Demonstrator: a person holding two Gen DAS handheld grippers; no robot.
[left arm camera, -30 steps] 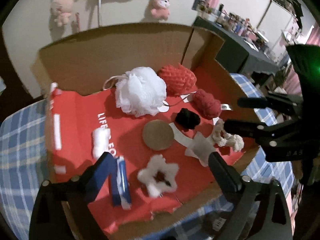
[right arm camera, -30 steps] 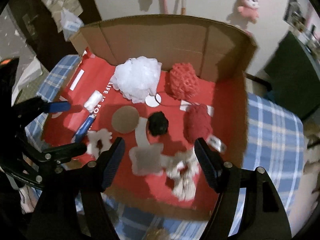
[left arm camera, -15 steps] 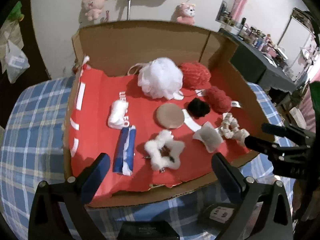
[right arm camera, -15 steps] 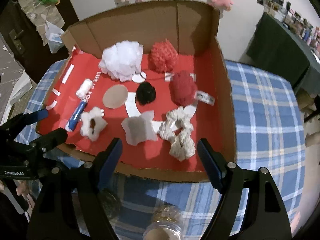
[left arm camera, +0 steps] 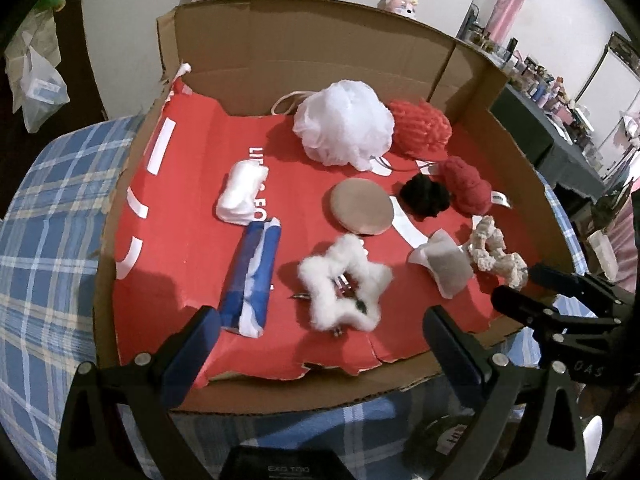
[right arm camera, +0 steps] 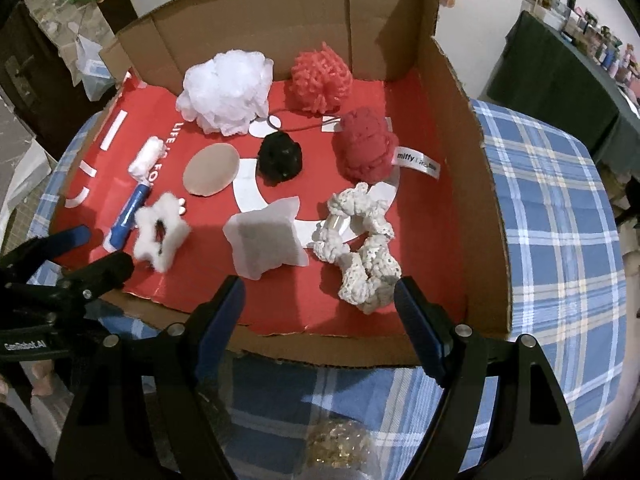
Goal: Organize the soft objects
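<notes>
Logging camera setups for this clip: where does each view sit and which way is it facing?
Left wrist: rides the left hand-held gripper, near the front-left of the cardboard box, facing in over the fluffy white star; its own open fingers show, plus the right hand-held gripper at the right edge.
Right wrist: rides the right hand-held gripper, front-right of the box, facing the cream crochet scrunchie; its open fingers show, the left one at the left edge.
Shared: both see the white mesh pouf.

Box (right arm camera: 472, 184) on table (right arm camera: 560, 240), bath pouf (right arm camera: 226, 90) at back, star scrunchie (right arm camera: 160, 236) front-left, crocheted scrunchie (right arm camera: 364, 256) front-right, round pad (right arm camera: 211, 170) between.
</notes>
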